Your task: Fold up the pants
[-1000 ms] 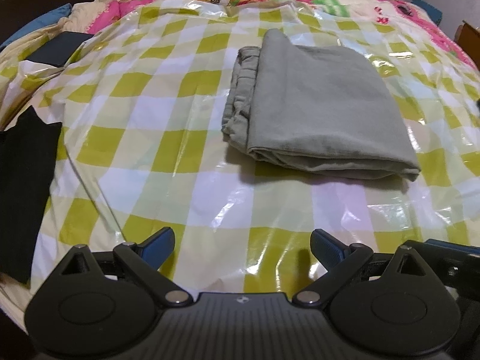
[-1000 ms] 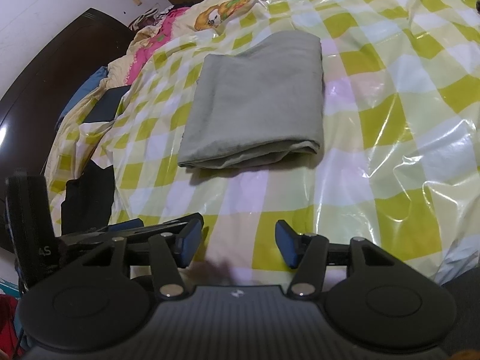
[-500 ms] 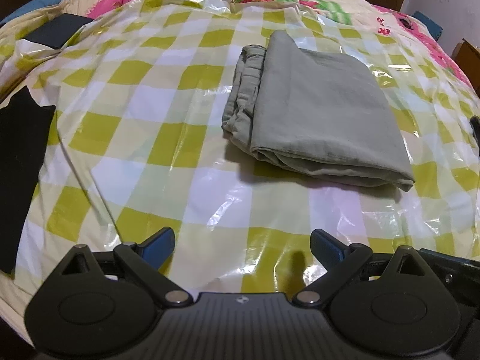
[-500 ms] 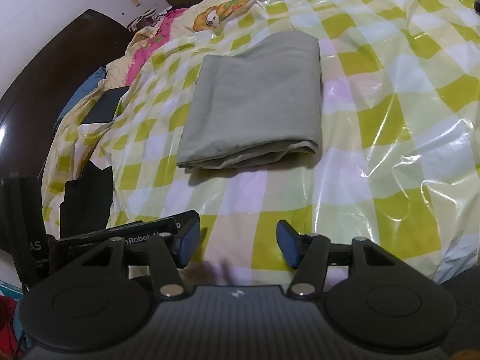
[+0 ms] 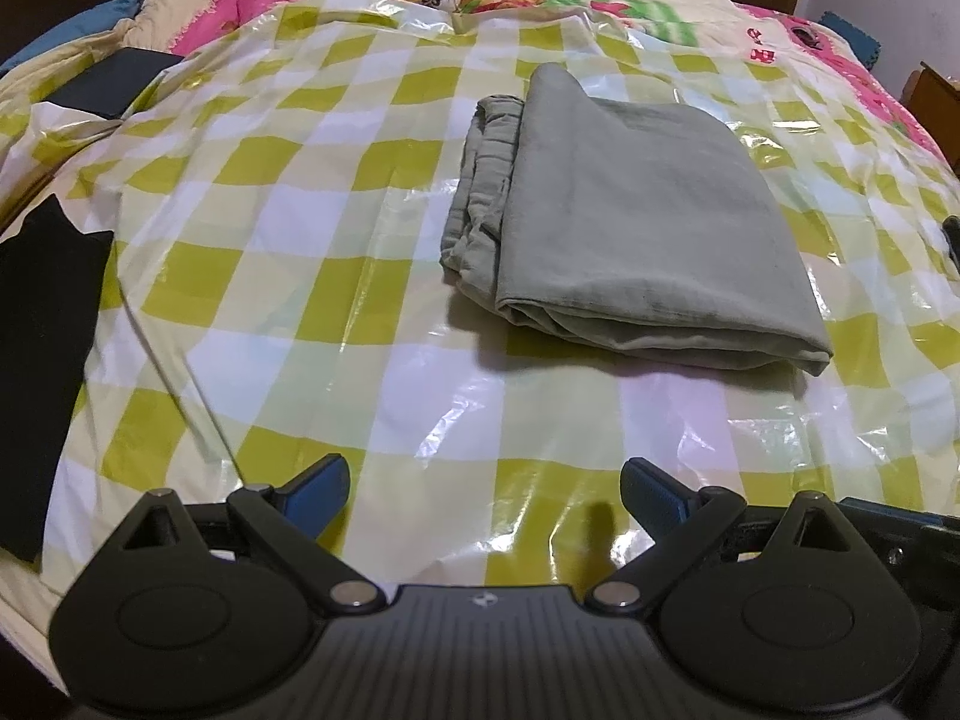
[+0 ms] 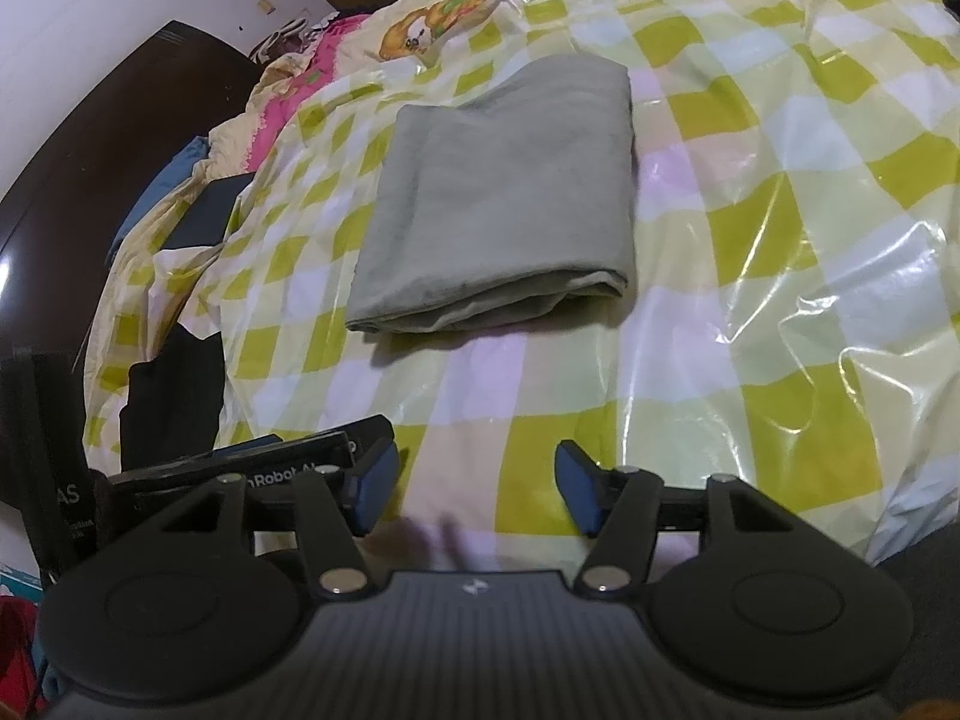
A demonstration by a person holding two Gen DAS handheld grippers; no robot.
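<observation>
A: Nearest items?

B: I am holding my left gripper [image 5: 485, 492] and right gripper [image 6: 474, 495] over the checked plastic sheet [image 5: 288, 312], both gaping wide, gripping nothing. Partial lettering "nRobot" [image 6: 282, 478] is showing beside the right one.

A: Farther out?

B: The pants [image 5: 636, 228] are lying mid-sheet, well apart, as a compact folded stack; I am judging the folding finished.
</observation>
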